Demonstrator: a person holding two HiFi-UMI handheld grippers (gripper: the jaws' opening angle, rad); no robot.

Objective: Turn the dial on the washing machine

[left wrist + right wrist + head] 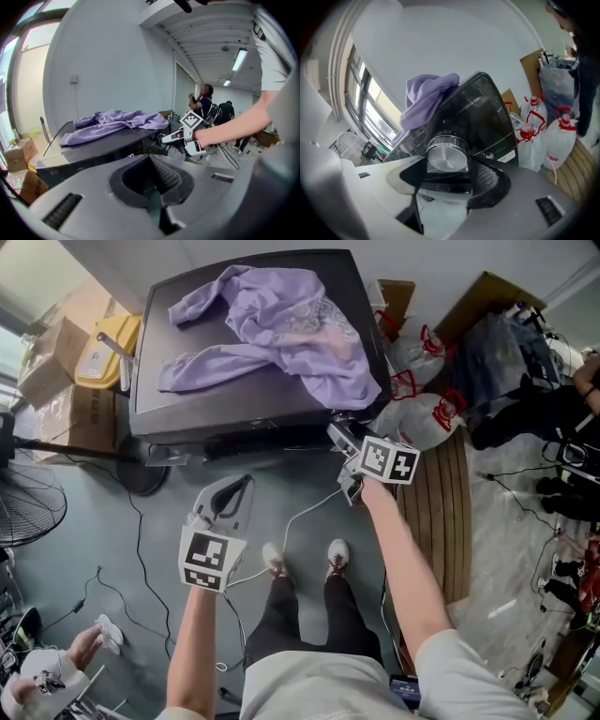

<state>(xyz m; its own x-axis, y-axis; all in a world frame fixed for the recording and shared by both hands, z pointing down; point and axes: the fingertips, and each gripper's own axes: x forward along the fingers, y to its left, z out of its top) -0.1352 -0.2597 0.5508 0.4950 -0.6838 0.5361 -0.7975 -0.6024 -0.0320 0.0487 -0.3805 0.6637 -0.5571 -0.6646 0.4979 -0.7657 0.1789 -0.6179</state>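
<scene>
From the head view I have one washer (150, 399) at 12 o'clock, dark-topped, with a single purple garment (281, 329) spread across its lid. I'm running two grippers. The right gripper (337, 432) is at the washer's front right corner, at about 1 o'clock from my feet. In its own view the right gripper (448, 164) has its jaws spread wide around the one silver dial (446, 157). The dial fills the gap, with the left jaw at its 9 o'clock edge and the ribbed right pad at its 3 o'clock edge, both against the rim as far as I can see, so I read it as gripped. The left gripper (246, 482) hangs over the floor (84, 559) at about 11 o'clock from my feet, short of the washer front and well apart from the dial. In its own view the left gripper (151, 159) has its jaw tips together with nothing between them. My two shoes (305, 557) stand on the floor below the washer. At 3 o'clock from the washer I count at least two white containers (560, 136) with red handles. At its 9 o'clock are two cardboard boxes (66, 381), and one fan (28, 507) is at the left edge. The left gripper view shows two people (205, 101) standing far back.
</scene>
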